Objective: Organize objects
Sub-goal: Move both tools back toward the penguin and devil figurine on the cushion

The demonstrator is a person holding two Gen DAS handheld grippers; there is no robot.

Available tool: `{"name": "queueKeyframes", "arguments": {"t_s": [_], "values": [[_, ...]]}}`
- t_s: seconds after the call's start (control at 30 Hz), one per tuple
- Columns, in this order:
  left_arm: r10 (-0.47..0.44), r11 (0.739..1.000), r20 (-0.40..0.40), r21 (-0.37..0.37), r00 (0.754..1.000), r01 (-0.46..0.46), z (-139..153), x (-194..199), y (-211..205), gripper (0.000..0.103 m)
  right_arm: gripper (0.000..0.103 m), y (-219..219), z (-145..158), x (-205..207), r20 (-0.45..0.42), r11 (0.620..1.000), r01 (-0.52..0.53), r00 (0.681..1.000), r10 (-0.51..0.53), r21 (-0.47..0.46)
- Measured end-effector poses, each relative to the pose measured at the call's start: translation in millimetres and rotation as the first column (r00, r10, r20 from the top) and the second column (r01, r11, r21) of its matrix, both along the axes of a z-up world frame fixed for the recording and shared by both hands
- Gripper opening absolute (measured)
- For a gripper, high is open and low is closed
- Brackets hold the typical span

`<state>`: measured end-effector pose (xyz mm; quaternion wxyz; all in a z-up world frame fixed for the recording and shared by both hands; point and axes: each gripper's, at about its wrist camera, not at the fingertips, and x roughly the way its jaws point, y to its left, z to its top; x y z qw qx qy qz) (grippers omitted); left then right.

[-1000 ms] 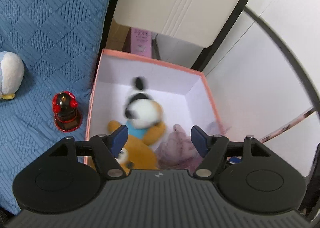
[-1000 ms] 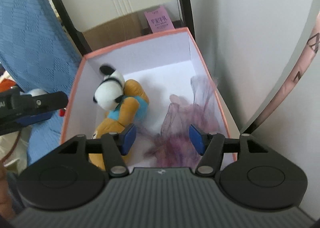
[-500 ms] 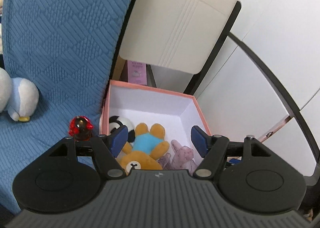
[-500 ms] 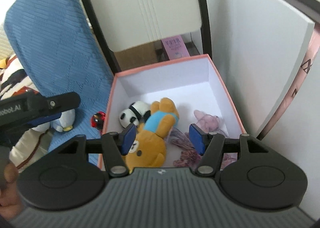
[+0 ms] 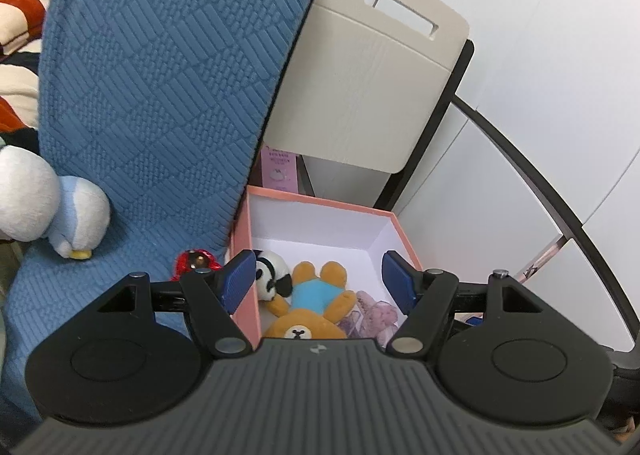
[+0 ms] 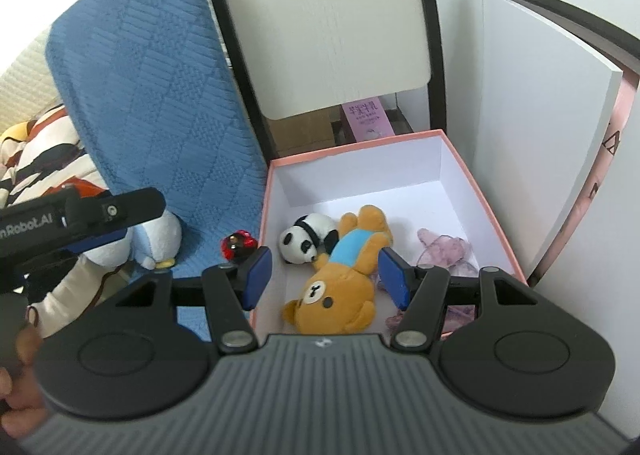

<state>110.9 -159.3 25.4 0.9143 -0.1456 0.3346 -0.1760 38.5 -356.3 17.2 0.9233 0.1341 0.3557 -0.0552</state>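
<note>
One pink box [image 6: 476, 179] with a white interior stands on the floor, touching the side of a blue quilted cushion [image 6: 152, 103] and in front of a beige chair back [image 6: 328, 27]. Three soft toys lie inside it: one bear [image 6: 340, 279], one panda [image 6: 306, 239] and one pale purple plush [image 6: 444, 249].

The bear is orange-brown with a light blue shirt. It lies flat, face up, its long axis running diagonally: head toward the near left corner, feet toward the far wall. The panda is black and white, just beside the bear's upper body and against the box's left wall, face turned toward the near side. The purple plush lies in the right half of the box, near the right wall, partly hidden behind the right gripper's finger; its form is hard to make out.

Two items remain outside the box on the cushion: one small red and black figure [image 6: 238, 245], just beside the box's left wall, and one light blue and white penguin plush [image 6: 154, 239], further left.

Left gripper [image 5: 320, 281]: released, blue pads spread wide, holding nothing, poised above the near edge of the box. Right gripper [image 6: 324, 275]: likewise released and empty, above the bear.
</note>
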Motion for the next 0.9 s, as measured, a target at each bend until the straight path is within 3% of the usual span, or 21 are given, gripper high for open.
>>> {"name": "queueKeyframes", "arguments": {"t_s": [0.53,0.9], "values": [[0.061,0.998,0.030,0.009,0.998,-0.062,-21,-40,73,0.074,0.061,63,-7,-18,0.036,0.999,-0.035,0.999,0.035,-0.002],[0.103,0.994,0.043,0.041,0.994,-0.104,-47,-62,107,0.074,0.061,104,-35,-19,0.034,0.997,-0.079,0.996,0.080,-0.006]]}}
